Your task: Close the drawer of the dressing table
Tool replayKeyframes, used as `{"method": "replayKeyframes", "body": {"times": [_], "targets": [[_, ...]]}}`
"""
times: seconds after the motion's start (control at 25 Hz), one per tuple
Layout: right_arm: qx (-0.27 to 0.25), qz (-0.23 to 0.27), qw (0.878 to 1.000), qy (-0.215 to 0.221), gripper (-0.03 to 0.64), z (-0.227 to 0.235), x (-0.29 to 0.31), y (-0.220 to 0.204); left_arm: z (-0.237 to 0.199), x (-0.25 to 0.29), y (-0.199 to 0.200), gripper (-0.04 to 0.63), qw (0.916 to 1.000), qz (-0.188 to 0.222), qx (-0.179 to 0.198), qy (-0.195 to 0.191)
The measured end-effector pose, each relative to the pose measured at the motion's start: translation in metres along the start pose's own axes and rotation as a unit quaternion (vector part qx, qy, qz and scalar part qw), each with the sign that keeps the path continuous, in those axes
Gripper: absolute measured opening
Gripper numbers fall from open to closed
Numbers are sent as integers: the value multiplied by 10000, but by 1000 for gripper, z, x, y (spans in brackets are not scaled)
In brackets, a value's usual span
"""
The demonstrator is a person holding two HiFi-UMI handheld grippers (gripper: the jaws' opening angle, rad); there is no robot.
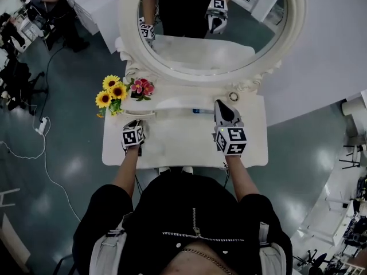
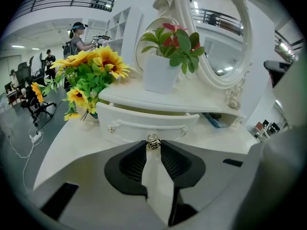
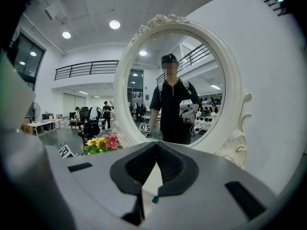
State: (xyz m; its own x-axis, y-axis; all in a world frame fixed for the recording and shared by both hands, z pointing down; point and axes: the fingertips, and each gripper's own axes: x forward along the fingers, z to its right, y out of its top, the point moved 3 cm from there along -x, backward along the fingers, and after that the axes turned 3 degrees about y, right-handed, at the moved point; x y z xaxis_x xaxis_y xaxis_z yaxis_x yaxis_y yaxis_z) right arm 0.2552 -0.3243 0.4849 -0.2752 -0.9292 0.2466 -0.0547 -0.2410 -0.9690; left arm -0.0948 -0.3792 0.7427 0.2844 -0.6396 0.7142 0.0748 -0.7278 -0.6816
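The white dressing table (image 1: 183, 142) has a small drawer (image 2: 148, 123) below its raised shelf, and the drawer stands pulled out a little. A metal knob (image 2: 153, 142) sits at the middle of the drawer front. My left gripper (image 2: 153, 143) is shut on this knob, its dark pads pinching it from both sides. In the head view the left gripper (image 1: 133, 126) is at the table's left, against the drawer front (image 1: 139, 114). My right gripper (image 1: 221, 105) hovers over the table's right side with its tips together and nothing between them, facing the mirror (image 3: 172, 95).
Sunflowers (image 1: 112, 93) and a white pot of pink flowers (image 1: 140, 89) stand at the table's back left. The oval mirror (image 1: 209, 27) rises behind. A blue item (image 1: 200, 111) lies under the shelf, and a small round object (image 1: 233, 96) sits at back right. People are at desks far left.
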Motion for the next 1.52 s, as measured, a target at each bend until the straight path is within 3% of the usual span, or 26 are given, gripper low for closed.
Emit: {"method": "replayKeyframes", "body": {"times": [1.16,1.52], "targets": [[88,-39,9997,-244,-5,26,4,-3,-5,36,26,106,9998,-210,-36,13],[-8,-1,9999,-116,-5,29,6,-1,-2,15,24,114,9994,-47,232,236]]}}
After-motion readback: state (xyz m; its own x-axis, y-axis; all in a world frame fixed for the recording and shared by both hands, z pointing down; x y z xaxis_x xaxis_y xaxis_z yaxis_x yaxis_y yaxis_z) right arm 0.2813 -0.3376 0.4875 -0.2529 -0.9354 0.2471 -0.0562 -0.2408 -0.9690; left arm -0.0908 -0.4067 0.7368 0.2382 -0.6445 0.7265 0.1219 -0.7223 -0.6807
